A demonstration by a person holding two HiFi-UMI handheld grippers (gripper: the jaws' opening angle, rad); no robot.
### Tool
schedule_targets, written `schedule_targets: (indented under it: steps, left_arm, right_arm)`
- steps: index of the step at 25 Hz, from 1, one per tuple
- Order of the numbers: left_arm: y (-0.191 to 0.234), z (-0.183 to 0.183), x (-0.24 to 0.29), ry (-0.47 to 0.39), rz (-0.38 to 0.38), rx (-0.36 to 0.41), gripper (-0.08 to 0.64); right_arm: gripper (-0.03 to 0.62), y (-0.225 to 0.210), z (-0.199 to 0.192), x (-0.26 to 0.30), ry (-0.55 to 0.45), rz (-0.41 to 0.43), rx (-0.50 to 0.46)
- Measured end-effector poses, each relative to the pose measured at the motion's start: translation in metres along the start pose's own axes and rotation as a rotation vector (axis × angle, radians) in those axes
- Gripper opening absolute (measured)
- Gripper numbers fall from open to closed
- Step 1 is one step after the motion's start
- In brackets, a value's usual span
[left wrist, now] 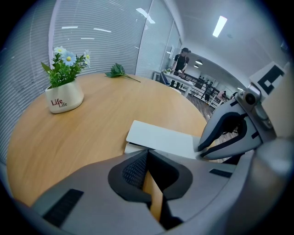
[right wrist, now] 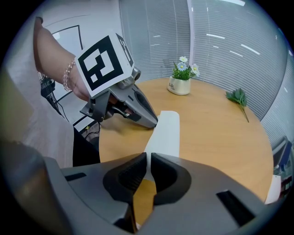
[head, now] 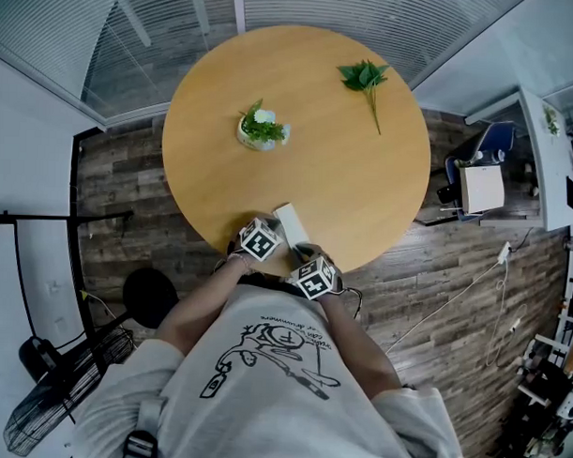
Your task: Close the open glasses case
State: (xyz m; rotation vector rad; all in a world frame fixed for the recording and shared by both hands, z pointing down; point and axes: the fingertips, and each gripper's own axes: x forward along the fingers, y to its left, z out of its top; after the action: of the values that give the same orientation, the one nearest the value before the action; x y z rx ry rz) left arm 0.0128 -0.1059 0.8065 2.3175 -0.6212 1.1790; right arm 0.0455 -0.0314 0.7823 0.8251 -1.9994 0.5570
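Held left claw (left wrist: 147,152) and right claw (right wrist: 148,157) clenched, empty, just beside white glasses case (head: 291,221) (near table (head: 354,169) edge).

Left claw (left wrist: 147,155) jaws together, empty. White case (left wrist: 158,137) lies just ahead on bench (left wrist: 82,137); right claw (left wrist: 204,146) at its right end. Flower pot (left wrist: 64,97) far left, sprig (left wrist: 118,71) beyond.

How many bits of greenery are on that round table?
2. A small white pot of daisies stands left of the middle of the table, and a loose leafy sprig lies near its far right edge. None seems hidden.
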Motion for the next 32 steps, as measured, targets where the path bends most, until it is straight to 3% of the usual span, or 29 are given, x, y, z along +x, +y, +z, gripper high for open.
schedule_targets:
  steps: [16, 24, 32]
  left_arm:
    - [-0.001, -0.014, -0.002, 0.045, 0.011, -0.025, 0.020]
    - [-0.001, -0.020, -0.007, 0.027, 0.013, -0.055, 0.020]
    - [-0.003, -0.014, -0.027, -0.049, 0.025, -0.128, 0.020]
  right_arm:
    - [0.038, 0.002, -0.002, 0.003, 0.010, 0.022, 0.013]
    - [0.035, -0.001, 0.005, -0.003, -0.023, 0.025, 0.040]
    - [0.028, -0.015, 0.016, -0.014, -0.072, 0.000, 0.075]
